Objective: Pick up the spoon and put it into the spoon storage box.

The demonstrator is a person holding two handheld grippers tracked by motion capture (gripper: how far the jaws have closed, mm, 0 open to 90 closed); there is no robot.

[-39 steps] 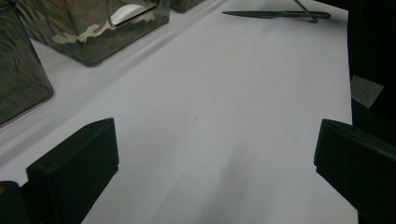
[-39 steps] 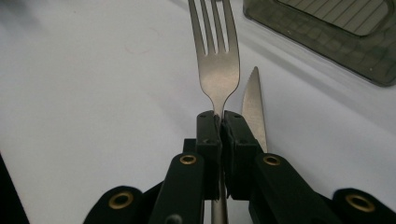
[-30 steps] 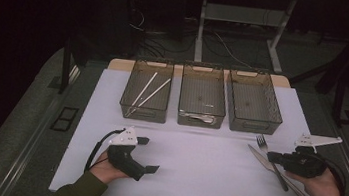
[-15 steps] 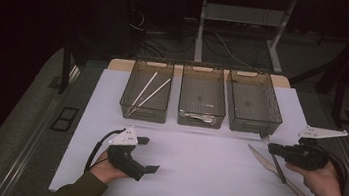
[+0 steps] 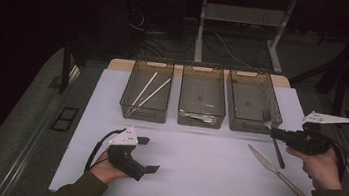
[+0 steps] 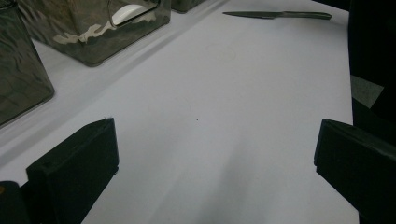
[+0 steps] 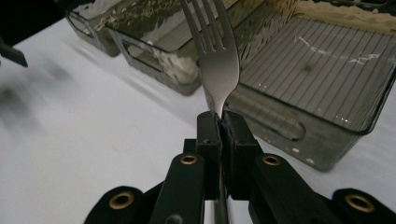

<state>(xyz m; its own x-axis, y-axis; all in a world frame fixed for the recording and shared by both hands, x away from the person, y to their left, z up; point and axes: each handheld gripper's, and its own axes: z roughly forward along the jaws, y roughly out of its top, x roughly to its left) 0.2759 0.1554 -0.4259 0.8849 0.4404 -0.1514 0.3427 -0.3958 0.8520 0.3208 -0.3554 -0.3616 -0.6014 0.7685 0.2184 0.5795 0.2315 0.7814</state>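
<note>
A silver fork [image 7: 217,65] stands tines-up in my right gripper [image 7: 219,122], which is shut on its neck. In the high view the right gripper [image 5: 278,135] holds the fork [image 5: 267,121] just in front of the empty right bin [image 5: 254,100], with the handle slanting down behind the jaws. A table knife [image 5: 279,174] lies on the white mat by the right hand, and it is also at the far edge of the left gripper view [image 6: 280,15]. My left gripper [image 5: 148,154] rests at the front left, open and holding nothing [image 6: 215,163].
Three clear bins stand in a row at the back: the left bin [image 5: 126,103] holds two chopsticks [image 5: 147,90], the middle bin [image 5: 183,114] a spoon [image 5: 200,117]. The white mat [image 5: 195,156] spreads between the two hands. Table edges run along both sides.
My right gripper has lifted the fork off the mat and carried it forward toward the right bin. The knife stays where it lay. The left gripper has not moved.
</note>
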